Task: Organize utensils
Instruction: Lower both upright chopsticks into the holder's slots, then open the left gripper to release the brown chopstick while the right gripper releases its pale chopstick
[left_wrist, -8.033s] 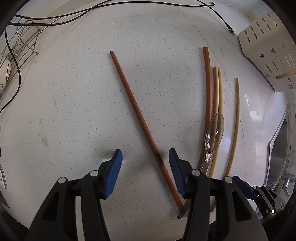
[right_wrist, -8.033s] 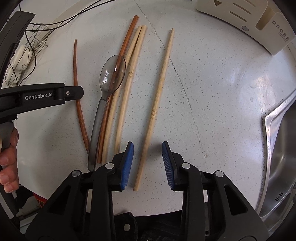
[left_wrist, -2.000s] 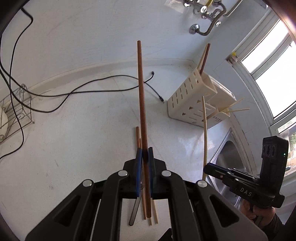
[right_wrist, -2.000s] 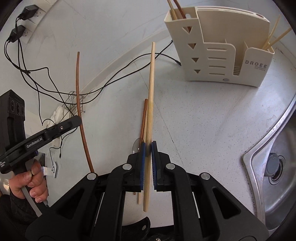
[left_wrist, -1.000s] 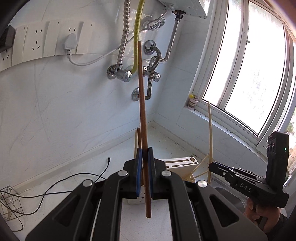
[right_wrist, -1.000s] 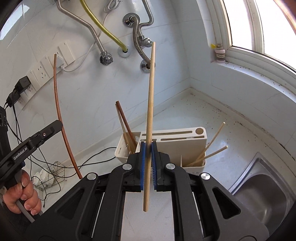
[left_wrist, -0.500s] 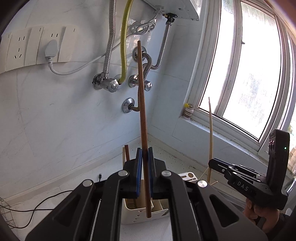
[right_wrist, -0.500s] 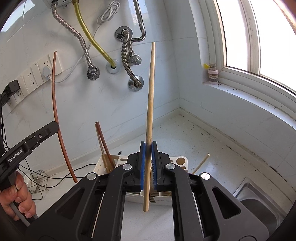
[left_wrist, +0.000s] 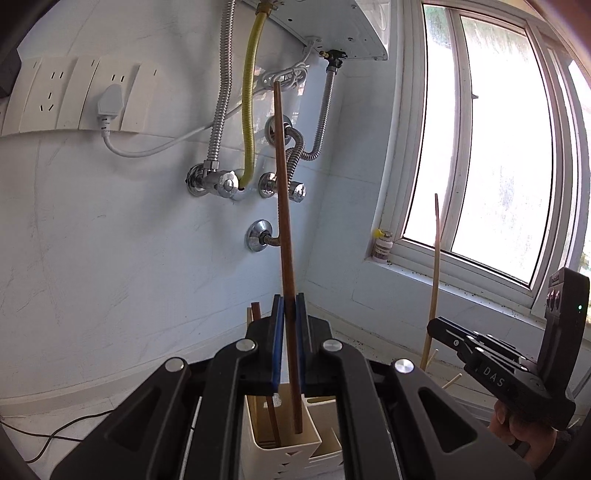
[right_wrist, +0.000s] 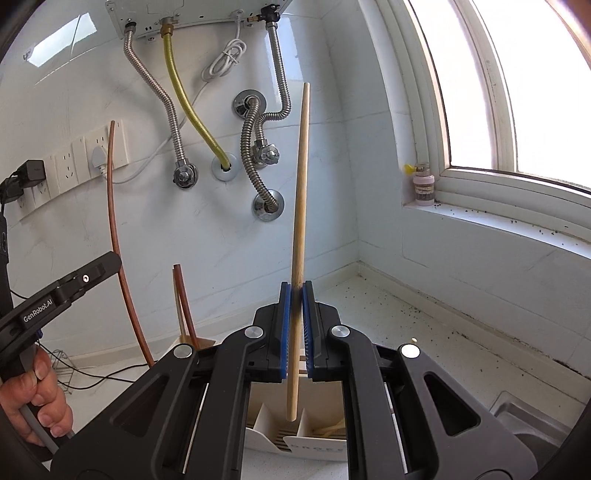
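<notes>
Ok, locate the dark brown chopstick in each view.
Left wrist: dark brown chopstick at centre, upright, clamped in the left hand-held gripper.
Right wrist: at far left, curved by the lens, above the left hand-held gripper.
Shared landmark: yellow hose.

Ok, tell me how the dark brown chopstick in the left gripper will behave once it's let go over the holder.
The dark brown chopstick looks stiff: it stands straight above the left gripper. It is probably light, being thin and held by a narrow pinch. Round and smooth, it will likely slide down into the cream holder and lean like the one already there.
</notes>
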